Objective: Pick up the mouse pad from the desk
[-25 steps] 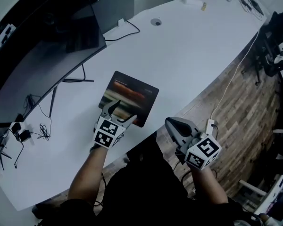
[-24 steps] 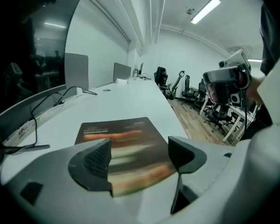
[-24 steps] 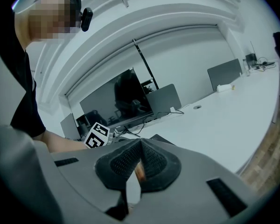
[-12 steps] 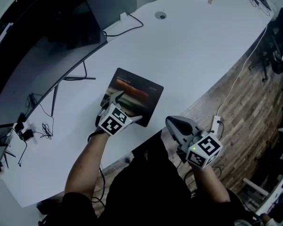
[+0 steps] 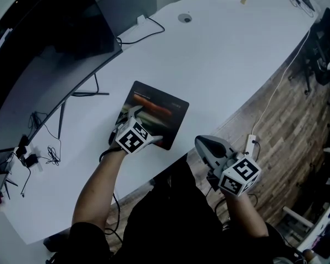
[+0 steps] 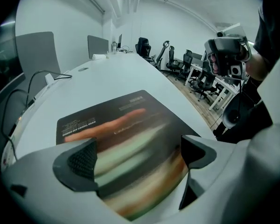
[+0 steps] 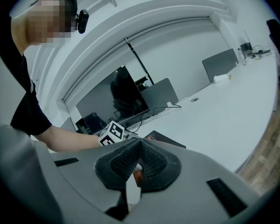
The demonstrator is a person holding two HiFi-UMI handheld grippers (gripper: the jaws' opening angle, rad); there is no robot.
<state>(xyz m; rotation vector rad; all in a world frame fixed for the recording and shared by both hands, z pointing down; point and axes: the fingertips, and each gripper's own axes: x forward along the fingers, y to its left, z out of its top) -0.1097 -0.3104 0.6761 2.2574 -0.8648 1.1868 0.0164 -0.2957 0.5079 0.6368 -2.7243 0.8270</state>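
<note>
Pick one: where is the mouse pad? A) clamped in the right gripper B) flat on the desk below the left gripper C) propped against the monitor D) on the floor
B: the mouse pad lies flat on the desk, unpinched between the opening jaws of the left gripper.

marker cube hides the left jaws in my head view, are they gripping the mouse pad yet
observer: not yet. in the left gripper view the left gripper has its jaws opening. the mouse pad lies between them with neither jaw pressing on it
operator: is it lifted at all
observer: no, all of it that shows there lies flat on the desk
operator: and the right jaws
observer: the right gripper has its jaws together with nothing held
</note>
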